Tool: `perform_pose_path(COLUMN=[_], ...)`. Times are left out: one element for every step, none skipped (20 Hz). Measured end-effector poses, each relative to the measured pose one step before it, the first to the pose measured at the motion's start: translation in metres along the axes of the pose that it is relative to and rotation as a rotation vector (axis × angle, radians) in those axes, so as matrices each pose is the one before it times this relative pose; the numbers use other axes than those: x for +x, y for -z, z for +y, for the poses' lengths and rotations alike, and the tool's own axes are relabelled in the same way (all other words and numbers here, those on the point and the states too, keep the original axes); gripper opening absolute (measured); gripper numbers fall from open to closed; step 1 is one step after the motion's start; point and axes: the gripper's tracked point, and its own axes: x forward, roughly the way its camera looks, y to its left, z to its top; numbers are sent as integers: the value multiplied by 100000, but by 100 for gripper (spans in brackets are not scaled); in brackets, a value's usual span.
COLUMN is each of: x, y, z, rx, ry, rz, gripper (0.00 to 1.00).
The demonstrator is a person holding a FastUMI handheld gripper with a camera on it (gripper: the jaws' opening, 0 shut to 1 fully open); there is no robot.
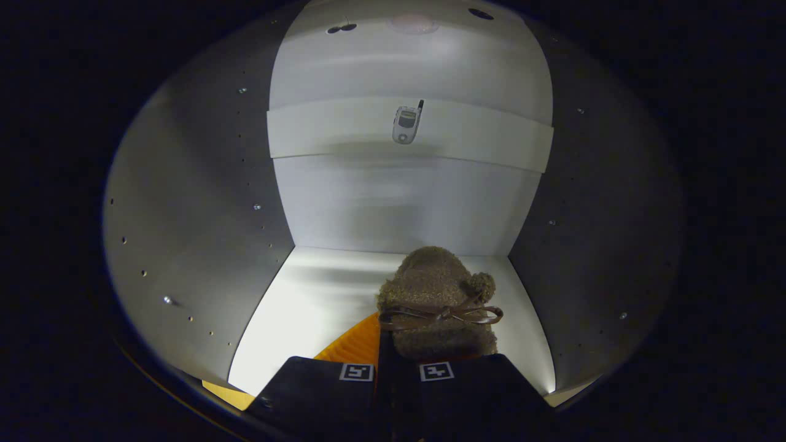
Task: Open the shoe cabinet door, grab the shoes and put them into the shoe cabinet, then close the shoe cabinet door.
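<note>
No readable text; square coded markers on tongs (396, 372).

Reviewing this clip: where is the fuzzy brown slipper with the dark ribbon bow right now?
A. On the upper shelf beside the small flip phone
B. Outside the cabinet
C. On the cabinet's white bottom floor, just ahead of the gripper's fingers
C: the fuzzy brown slipper rests on the cabinet's white bottom floor, just beyond the gripper, whose black fingers sit close together at its heel.

Fuzzy shoe (437, 294) inside cabinet (196, 202), fingers (319, 387) closed.
</note>
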Motion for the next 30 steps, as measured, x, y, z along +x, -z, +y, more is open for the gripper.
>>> perform_pose_path(x=[696, 567, 451, 563, 238, 180, 270, -134, -7, -76, -156, -237, -418, -250, -301, -378, -201, -379, -614, -493, -547, -581, -681, -661, -691, -688, -745, -654, -896, -938], y=[91, -2, 117, 426, 249, -84, -40, 31, 255, 205, -12, -4, 36, 53, 79, 88, 126, 94, 38, -4, -70, -127, -96, -182, -216, -303, -377, -417, -486, -573], z=[-145, -161, -86, 62, 210, 11, 1, 67, 280, 54, 152, 87, 187, 104, 36, 48, 95, 112, 337, 243, 173, 77, 76, 182, 214, 98, 18, -223, -247, -207], rx=[-59, -493, -194, 472, 273, 28, -202, 113, 330, -50, -441, -96, 875, 954, 687, 462, 6, -296, -278, 43, -137, -29, 649, 1123, 1233, 911, 417, -106, 46, 200], ry=[1013, 1235, 988, -77, -419, 308, 477, 144, -893, -345, -535, -601, -944, -1069, -581, -621, -487, -545, -1236, -939, -337, 57, 36, -934, -705, -900, -513, 410, 933, 558], rz=[649, 270, 537, 1580, 1232, -267, -634, 225, 1083, 474, 94, -264, 94, -83, -308, -315, -437, -394, -645, -863, -1097, -1362, -1480, -1849, -2317, -2589, -2922, -2832, -2753, -3232], gripper=[13, 13, 13, 14, 14, 14, 15, 16, 17, 19, 24, 29, 37, 44, 51, 58, 66, 68, 75, 82, 89, 96, 100, 100, 100, 100, 100, 100, 100, 100])
